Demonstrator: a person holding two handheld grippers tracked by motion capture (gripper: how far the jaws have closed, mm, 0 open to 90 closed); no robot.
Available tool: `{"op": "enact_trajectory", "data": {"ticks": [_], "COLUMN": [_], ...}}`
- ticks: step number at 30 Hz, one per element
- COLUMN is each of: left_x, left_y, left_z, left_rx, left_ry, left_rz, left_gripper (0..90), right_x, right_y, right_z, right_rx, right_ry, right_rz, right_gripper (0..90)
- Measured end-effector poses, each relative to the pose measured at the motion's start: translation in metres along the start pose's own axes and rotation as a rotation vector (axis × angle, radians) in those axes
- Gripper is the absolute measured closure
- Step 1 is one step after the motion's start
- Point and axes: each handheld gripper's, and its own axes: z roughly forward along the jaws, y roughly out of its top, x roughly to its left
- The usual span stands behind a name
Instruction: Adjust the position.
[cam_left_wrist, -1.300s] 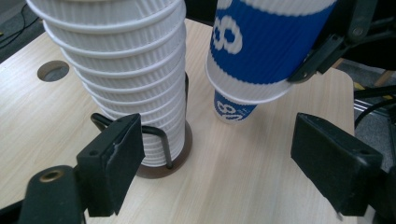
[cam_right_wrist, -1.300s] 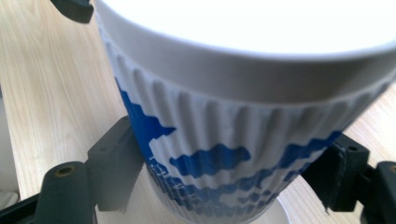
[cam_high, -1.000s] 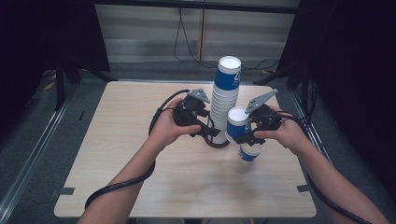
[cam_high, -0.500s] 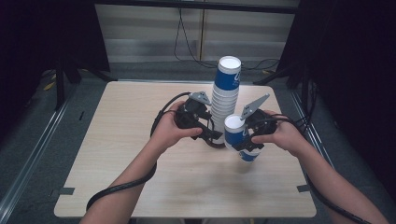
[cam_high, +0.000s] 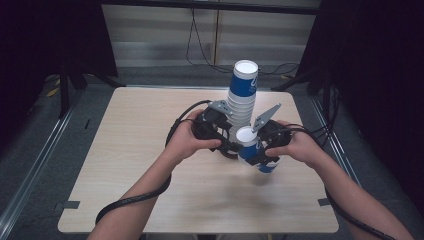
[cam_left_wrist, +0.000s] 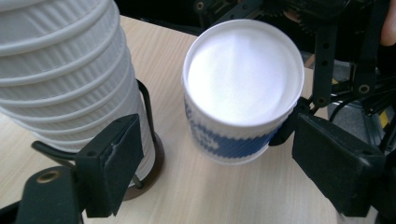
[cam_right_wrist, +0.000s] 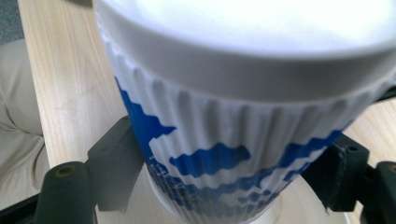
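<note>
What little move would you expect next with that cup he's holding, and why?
Probably drawing the cup further from the stack. The right gripper clamps the cup's ribbed wall, tilted beside the stack, while the left gripper stands open near the stack's base.

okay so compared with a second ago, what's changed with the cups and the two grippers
Little has changed. The single cup clamped in the right gripper has shifted slightly left, closer to the tall stack of cups, and tilts a bit more. The left gripper stays open beside the stack's base, holding nothing. The stack and the table are as before.
</note>
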Motion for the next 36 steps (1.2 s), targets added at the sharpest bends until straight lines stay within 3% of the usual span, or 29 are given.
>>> {"op": "enact_trajectory", "data": {"ticks": [17, 24, 31, 36], "left_x": [0.0, 0.0, -0.002, -0.003], "left_y": [0.004, 0.004, 0.005, 0.005], "left_z": [0.007, 0.011, 0.011, 0.009], "left_rx": [0.005, -0.004, 0.018, 0.007], "left_ry": [-0.027, -0.05, -0.052, -0.053], "left_rz": [0.008, -0.016, -0.003, -0.017], "left_gripper": [21.9, 24.0, 28.2, 28.5], "right_x": [0.002, 0.003, 0.003, 0.003], "right_y": [0.007, 0.01, 0.011, 0.01], "right_z": [0.006, 0.007, 0.009, 0.009], "right_rx": [0.005, 0.008, 0.0, -0.031], "right_ry": [0.013, 0.021, 0.025, 0.037], "right_rz": [-0.014, -0.033, -0.029, -0.022], "right_gripper": [21.2, 21.1, 21.0, 19.7]}}
